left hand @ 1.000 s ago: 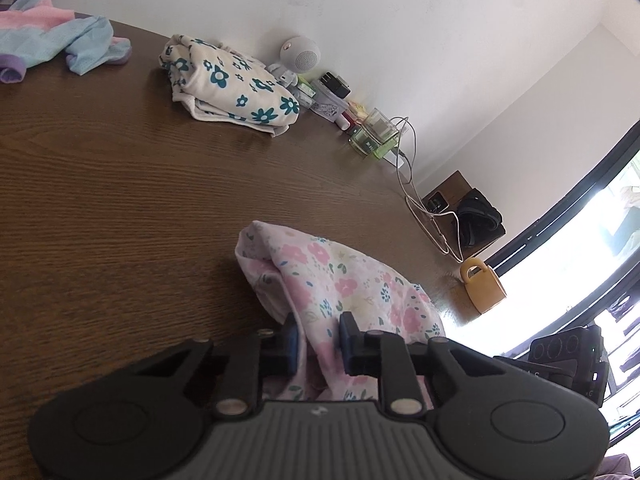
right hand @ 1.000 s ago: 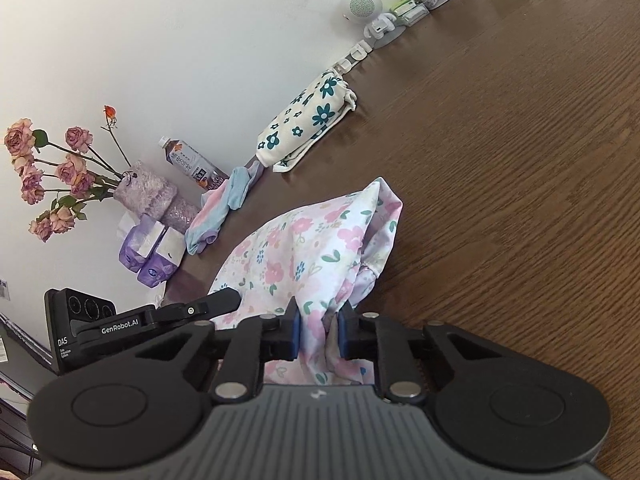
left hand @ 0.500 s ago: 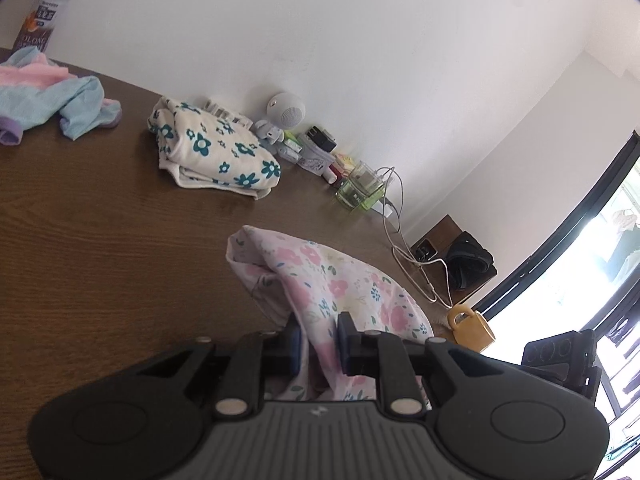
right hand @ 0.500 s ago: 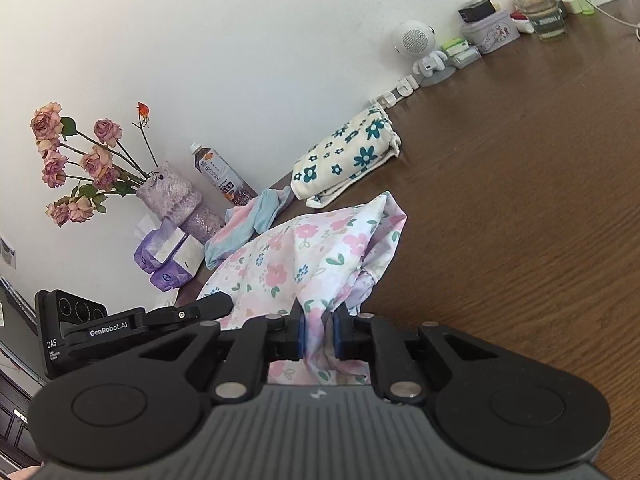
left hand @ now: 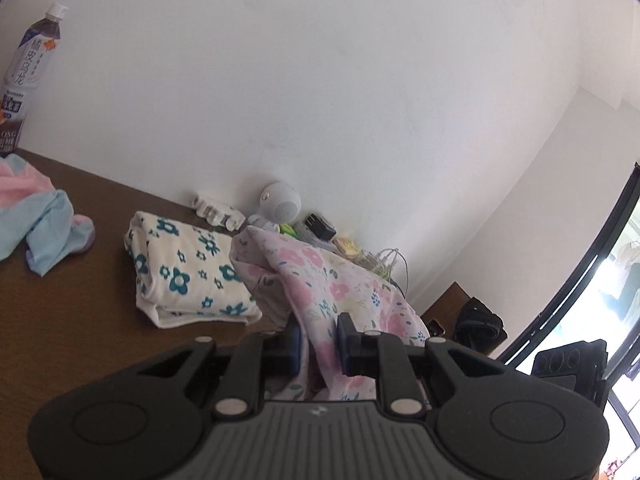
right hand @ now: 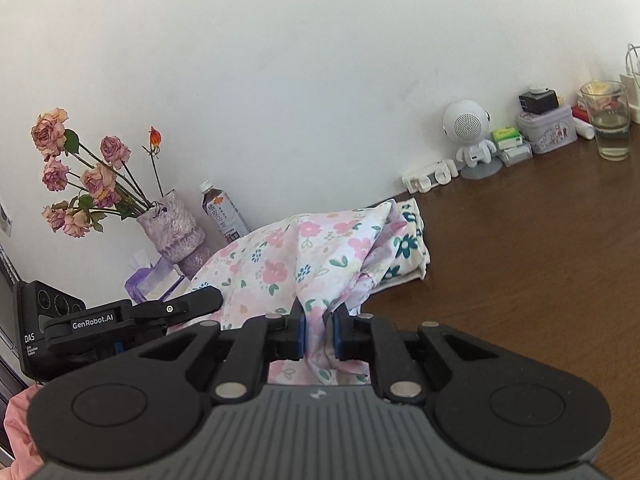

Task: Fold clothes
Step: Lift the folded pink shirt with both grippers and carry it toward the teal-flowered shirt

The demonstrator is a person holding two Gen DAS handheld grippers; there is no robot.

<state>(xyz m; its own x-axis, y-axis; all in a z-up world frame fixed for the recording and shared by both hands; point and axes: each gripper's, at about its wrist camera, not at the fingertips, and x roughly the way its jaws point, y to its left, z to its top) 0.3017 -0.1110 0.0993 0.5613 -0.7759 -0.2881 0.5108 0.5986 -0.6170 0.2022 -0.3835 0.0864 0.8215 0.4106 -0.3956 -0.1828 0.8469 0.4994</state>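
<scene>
The left gripper [left hand: 318, 344] is clamped on a bunched edge of the white cotton garment printed with pink flowers [left hand: 320, 280]; the right gripper [right hand: 319, 336] is pinched on another gather of the same cloth [right hand: 288, 256], the blue pads pressing the fabric from both sides. The garment hangs between the two grips, held up off the dark brown wooden table [right hand: 540, 260], and it sags in loose folds in front of the already folded cream garment with teal flowers [left hand: 184, 268], which lies on the table near the wall.

The step in hand looks like carrying the folded-over cloth toward that finished piece, or lifting it to shake it flat; which of the two I cannot tell. To do it well, both hands should travel together at one height, so that the span of cloth between them stays taut and the fold line does not slip; the grips should stay firm, since thin cotton creeps out of pads easily. The hanging part should clear the cream garment before it is lowered, and come down far edge first; the crumpled pink and light-blue fleece garment [left hand: 36, 216] at the left and the clear drinking glass [right hand: 606, 124] by the wall are best kept well apart from the swing.
</scene>
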